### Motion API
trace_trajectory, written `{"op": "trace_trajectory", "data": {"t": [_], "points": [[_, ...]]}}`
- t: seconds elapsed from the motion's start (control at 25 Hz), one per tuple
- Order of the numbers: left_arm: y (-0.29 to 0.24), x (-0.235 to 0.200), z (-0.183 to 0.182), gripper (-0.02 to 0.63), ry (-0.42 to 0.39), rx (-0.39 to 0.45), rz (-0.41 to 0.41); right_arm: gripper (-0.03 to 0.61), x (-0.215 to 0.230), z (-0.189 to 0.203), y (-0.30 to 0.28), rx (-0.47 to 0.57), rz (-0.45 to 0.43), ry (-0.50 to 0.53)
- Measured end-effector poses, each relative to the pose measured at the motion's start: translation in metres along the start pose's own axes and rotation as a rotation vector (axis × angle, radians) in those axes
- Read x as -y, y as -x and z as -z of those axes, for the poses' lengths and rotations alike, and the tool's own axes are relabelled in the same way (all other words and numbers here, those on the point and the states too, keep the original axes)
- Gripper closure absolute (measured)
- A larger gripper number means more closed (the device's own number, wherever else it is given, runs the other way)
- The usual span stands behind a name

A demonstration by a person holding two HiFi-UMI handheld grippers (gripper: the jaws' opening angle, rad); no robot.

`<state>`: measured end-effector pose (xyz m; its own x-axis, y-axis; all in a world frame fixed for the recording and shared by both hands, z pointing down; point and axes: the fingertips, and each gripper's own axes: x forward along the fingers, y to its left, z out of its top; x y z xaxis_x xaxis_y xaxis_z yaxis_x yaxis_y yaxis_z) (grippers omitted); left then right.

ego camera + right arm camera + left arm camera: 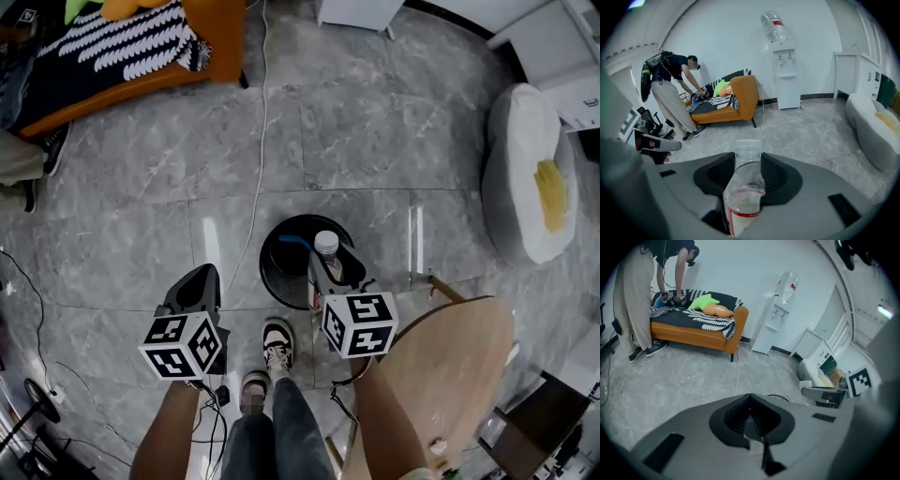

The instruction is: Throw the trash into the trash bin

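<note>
Between the jaws of the right gripper [747,159] a clear plastic bottle [744,197] is sitting clamped, cap up, red-edged label round its body. I am reading that grip straight off the right gripper view.

Head view is adding the placing: the bottle [325,248] is hanging at the near right rim of the black trash bin [270,267], its cap overlapping the opening. How high above the rim, I cannot tell.

The left gripper [750,401] is showing its jaws closed tip to tip, holding nothing. Head view is putting it left of the bin, apart from it.

Both gripper bodies are blocking the bin in their own views.

Inside the bin a blue item [292,241] is lying near the far side, too small to identify; the rest is dark.

Further out, only the gripper views are showing a person [670,89] bending over an orange sofa [740,101] and a water dispenser [787,79]. Only head view is giving the round wooden table [450,375], cut off at the bottom edge.
</note>
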<state>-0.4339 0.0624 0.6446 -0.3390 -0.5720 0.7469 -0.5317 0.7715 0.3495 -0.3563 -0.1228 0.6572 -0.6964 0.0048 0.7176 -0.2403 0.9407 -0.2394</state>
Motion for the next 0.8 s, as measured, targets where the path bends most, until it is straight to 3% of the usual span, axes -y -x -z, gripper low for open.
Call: {"op": "trace_trajectory", "data": {"t": [0.2, 0.36, 0.44, 0.8], "points": [[-0.011, -0.006, -0.002, 0.621, 0.001, 0.006, -0.003, 0.403, 0.0, 0.01, -0.017, 0.002, -0.006, 0.002], [-0.011, -0.007, -0.001, 0.621, -0.005, 0.005, -0.007, 0.396, 0.006, 0.021, -0.019, 0.004, 0.014, -0.052], [-0.009, -0.006, -0.003, 0.621, -0.005, 0.007, -0.007, 0.299, 0.008, 0.031, -0.02, -0.035, 0.018, -0.077], [0.011, -0.003, -0.01, 0.621, -0.023, 0.027, -0.006, 0.299, 0.007, 0.036, 0.001, -0.039, 0.036, -0.089]]}}
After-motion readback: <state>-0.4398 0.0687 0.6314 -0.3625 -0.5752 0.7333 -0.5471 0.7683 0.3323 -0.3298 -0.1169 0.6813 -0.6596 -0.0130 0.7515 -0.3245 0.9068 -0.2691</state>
